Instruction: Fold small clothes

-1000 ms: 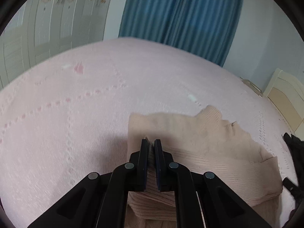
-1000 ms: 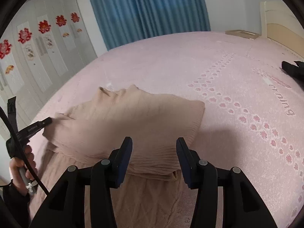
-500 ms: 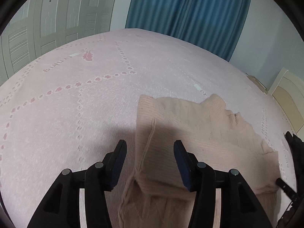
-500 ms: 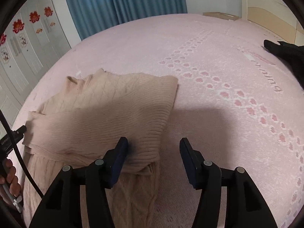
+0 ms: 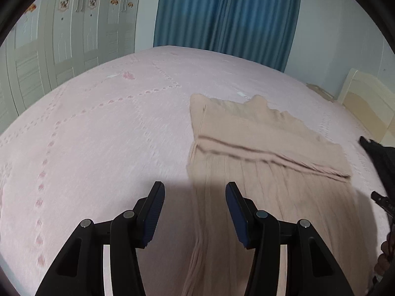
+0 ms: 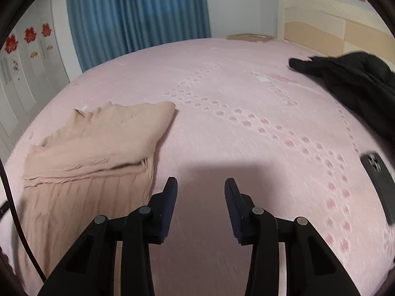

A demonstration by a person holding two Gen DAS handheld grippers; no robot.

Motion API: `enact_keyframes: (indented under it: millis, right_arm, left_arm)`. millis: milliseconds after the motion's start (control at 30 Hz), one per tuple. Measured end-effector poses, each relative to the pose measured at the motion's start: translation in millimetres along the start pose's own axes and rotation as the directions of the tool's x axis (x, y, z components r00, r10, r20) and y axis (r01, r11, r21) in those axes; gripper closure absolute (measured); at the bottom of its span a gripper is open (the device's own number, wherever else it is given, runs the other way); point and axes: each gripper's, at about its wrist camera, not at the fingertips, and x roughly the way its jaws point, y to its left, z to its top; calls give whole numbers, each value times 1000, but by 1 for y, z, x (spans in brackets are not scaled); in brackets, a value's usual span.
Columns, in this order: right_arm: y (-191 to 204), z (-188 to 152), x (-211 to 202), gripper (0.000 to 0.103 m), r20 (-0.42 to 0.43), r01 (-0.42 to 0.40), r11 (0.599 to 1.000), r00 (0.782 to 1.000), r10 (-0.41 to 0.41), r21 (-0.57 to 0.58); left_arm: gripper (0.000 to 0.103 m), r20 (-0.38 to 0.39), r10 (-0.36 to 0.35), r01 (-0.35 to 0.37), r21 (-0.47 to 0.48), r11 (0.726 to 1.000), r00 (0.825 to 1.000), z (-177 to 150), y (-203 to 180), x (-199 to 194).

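Okay, left wrist view: my left tongs (image 5: 195,197) are spread and pinch nothing, hovering above the pink bed (image 5: 98,135). The beige sweater (image 5: 259,160) lies ahead and to the right; its left edge runs just inside the right finger, its upper part is already folded down into a band across it, and its long axis runs from near me away toward the curtain (image 5: 227,14). A dark garment (image 5: 380,157) sits at the right rim.

Right wrist view: my right tongs (image 6: 200,197) are parted with only bare bed between them; their jaws have just been closing, on nothing. The sweater (image 6: 98,148) is off to the left here, its right edge just beside the left finger. A phone (image 6: 377,180) and the dark garment (image 6: 350,79) lie to the right, well apart from it.

Judgement: the sweater lies between both tongs, the left a bit nearer; the next fold likely takes the near hem.
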Motion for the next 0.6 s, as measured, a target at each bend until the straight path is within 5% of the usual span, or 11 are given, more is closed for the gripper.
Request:
enact_keyframes:
  millis: [167, 400, 533, 600]
  right_arm:
    - [-4, -30, -35, 75, -33, -84, 996, 996, 83, -29]
    - [-9, -84, -85, 74, -94, -231, 972, 970, 226, -46]
    - [-3, -107, -102, 55, -124, -276, 959, 956, 266, -70]
    - [0, -118, -106, 55, -148, -293, 953, 948, 281, -70]
  left_arm:
    - [54, -15, -117, 116, -31, 993, 993, -24, 15, -43]
    - [54, -103, -155, 152, -34, 988, 983, -65, 21, -78]
    - [54, -182, -190, 178, -79, 981, 965, -88, 26, -84]
    - [54, -222, -192, 177, -86, 980, 956, -98, 26, -84]
